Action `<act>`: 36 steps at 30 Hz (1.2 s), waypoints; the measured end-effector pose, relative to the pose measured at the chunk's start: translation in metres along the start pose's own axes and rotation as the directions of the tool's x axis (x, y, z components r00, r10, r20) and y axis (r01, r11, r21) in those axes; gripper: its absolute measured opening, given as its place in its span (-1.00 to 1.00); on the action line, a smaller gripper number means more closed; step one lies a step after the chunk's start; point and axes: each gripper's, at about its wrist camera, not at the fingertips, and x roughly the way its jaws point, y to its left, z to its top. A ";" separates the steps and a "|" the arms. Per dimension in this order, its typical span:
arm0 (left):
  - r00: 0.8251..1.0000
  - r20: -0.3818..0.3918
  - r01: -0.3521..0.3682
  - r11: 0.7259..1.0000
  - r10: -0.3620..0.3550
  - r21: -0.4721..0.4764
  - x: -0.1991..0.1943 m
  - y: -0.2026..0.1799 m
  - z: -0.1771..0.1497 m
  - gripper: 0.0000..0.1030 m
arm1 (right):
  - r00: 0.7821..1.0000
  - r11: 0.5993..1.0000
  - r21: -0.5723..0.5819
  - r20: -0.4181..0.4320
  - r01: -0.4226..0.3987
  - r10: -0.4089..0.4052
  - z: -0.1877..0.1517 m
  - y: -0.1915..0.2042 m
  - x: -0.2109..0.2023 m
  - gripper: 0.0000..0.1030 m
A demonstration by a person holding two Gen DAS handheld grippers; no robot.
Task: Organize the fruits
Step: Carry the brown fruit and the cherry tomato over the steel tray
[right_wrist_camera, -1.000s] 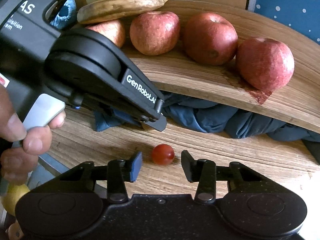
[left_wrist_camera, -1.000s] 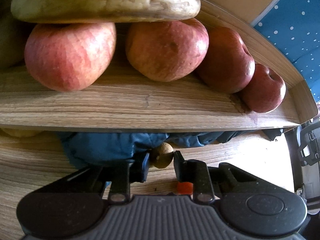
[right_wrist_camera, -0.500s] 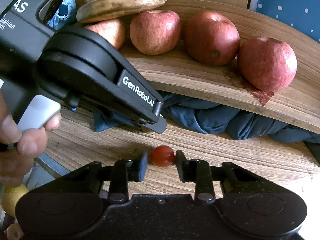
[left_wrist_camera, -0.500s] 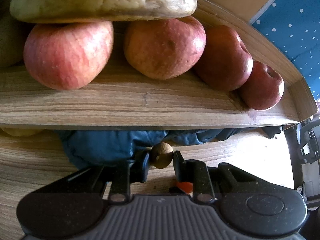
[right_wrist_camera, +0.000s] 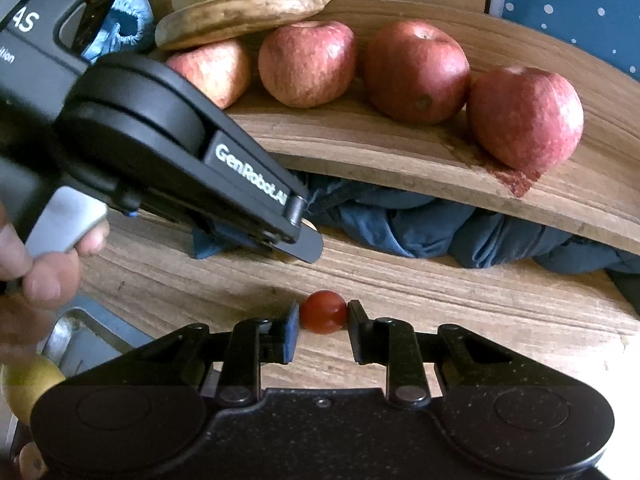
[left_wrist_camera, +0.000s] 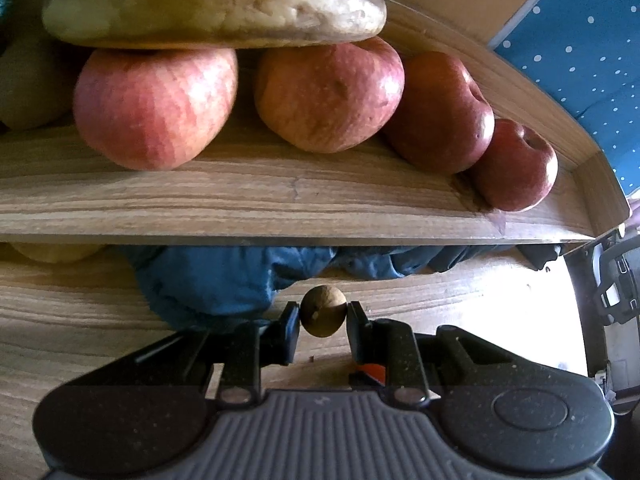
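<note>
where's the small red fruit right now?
Right wrist view: the small red fruit sits on the wooden table, clamped in the right gripper, below the shelf of apples and near the blue cloth.

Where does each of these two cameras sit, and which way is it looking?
Left wrist view: rides on the left gripper, looking down along its jaws, shut on a small brown fruit, toward the wooden shelf of apples; no hand shows.
Right wrist view: rides on the right gripper, jaws shut on a small red fruit above the wooden table; the other gripper's body and the person's hand show at left.
Shared: the shelf, its four apples, bananas and the blue cloth beneath.
</note>
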 end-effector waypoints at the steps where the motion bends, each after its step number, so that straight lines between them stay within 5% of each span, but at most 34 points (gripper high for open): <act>1: 1.000 0.001 -0.001 1.000 0.001 0.000 0.000 0.000 -0.001 -0.47 | 1.000 1.000 0.001 0.001 0.001 -0.001 -0.001 0.000 -0.002 -0.47; 36: 0.995 0.068 -0.073 0.993 0.079 -0.089 -0.075 0.014 -0.081 -0.47 | 0.997 0.997 -0.069 0.062 -0.039 0.043 -0.037 0.036 -0.065 -0.47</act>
